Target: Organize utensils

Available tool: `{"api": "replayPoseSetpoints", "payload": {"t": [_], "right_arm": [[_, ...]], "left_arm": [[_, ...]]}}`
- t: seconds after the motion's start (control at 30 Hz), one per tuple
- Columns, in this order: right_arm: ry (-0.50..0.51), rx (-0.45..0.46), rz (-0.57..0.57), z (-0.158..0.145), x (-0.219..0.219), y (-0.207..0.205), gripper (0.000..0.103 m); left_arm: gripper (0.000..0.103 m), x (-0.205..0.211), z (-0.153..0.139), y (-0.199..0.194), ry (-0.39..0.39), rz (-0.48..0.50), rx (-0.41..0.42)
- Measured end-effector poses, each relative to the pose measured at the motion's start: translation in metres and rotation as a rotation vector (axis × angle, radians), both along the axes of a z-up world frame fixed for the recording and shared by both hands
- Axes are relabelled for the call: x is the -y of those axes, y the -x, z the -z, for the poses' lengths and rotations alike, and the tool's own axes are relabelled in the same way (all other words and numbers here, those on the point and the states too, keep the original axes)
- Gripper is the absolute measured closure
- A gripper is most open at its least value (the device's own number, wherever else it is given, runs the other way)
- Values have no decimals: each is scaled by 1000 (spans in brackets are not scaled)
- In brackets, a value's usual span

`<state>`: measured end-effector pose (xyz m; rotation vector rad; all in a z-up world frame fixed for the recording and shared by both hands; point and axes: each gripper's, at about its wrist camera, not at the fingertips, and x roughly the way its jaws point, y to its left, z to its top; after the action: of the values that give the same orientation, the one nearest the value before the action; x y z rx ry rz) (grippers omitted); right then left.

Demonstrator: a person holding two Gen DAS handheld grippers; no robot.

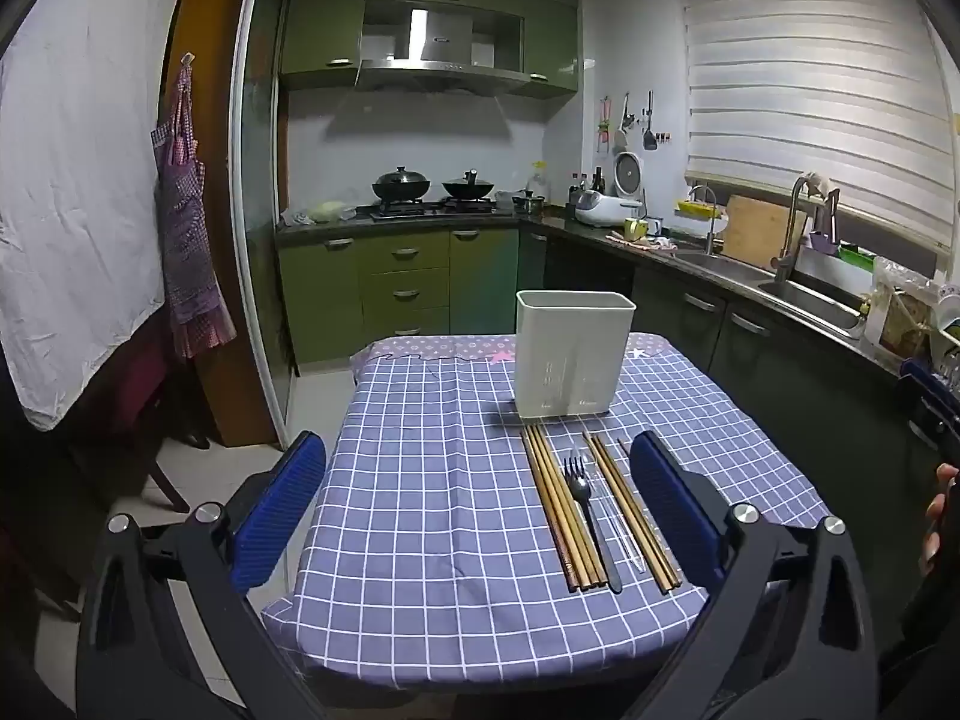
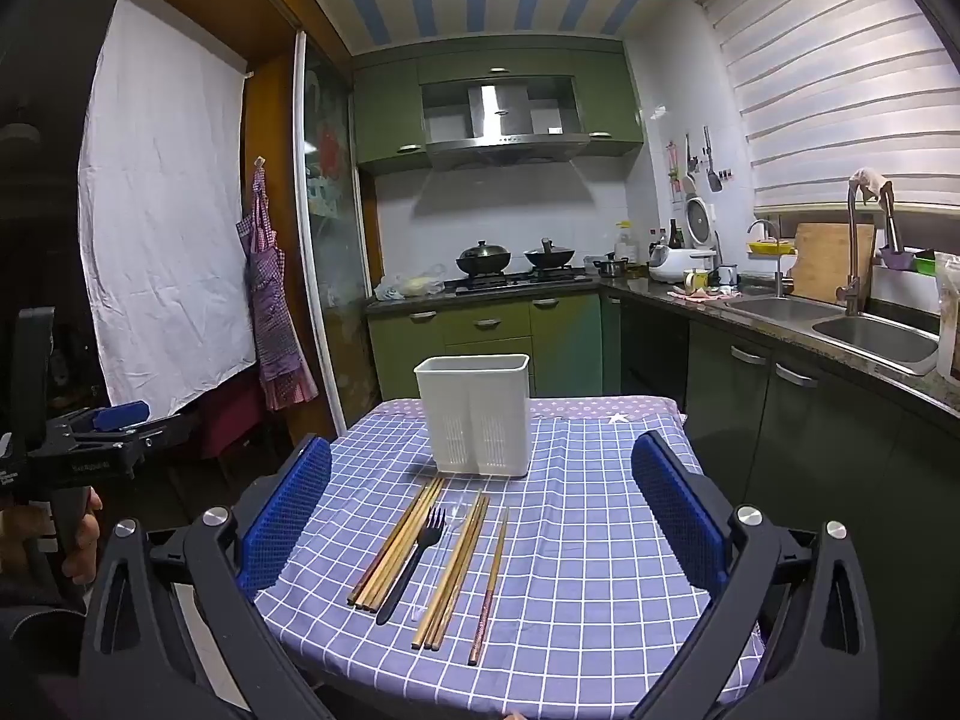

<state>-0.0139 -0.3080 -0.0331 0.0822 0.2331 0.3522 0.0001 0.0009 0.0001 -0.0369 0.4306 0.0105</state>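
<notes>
Plastic and wood make up the utensils: one white two-compartment cutlery holder (image 2: 474,414) stands upright toward the far end of the surface (image 2: 600,540), and in front of it, lying roughly lengthwise toward the camera, are a bundle of about four bamboo chopsticks (image 2: 396,546) on the left of the group, one black fork (image 2: 414,558) beside them, one clear plastic spoon (image 2: 441,546) that is hard to make out, a second bundle of about three chopsticks (image 2: 453,570), and a single chopstick with a reddish end (image 2: 489,588) apart on the right. The surface is a small table under a purple-blue checked cloth with white grid lines, in a kitchen with green cabinets, a range hood, two lidded woks on the stove, a double steel sink along the right wall and a white sheet hung at the left. The utensils sit near the table's near edge; the cloth to their left and right is bare, and the holder has open cloth on both sides. The left tool (image 1: 480,504) hangs over the near edge with its blue pads spread fully wide and nothing between them; the right tool (image 2: 480,510) is likewise spread wide and holds nothing, with the utensils lying below and between its fingers.
</notes>
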Motion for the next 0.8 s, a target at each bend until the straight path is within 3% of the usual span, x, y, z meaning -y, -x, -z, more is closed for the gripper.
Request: {"api": "replayPoseSetpoints", "payload": {"t": [0.8], "right_arm": [[-8,-12,3,2,1,-3,4]], "left_arm": [[6,7,8,-2,-30,14,-13]]}}
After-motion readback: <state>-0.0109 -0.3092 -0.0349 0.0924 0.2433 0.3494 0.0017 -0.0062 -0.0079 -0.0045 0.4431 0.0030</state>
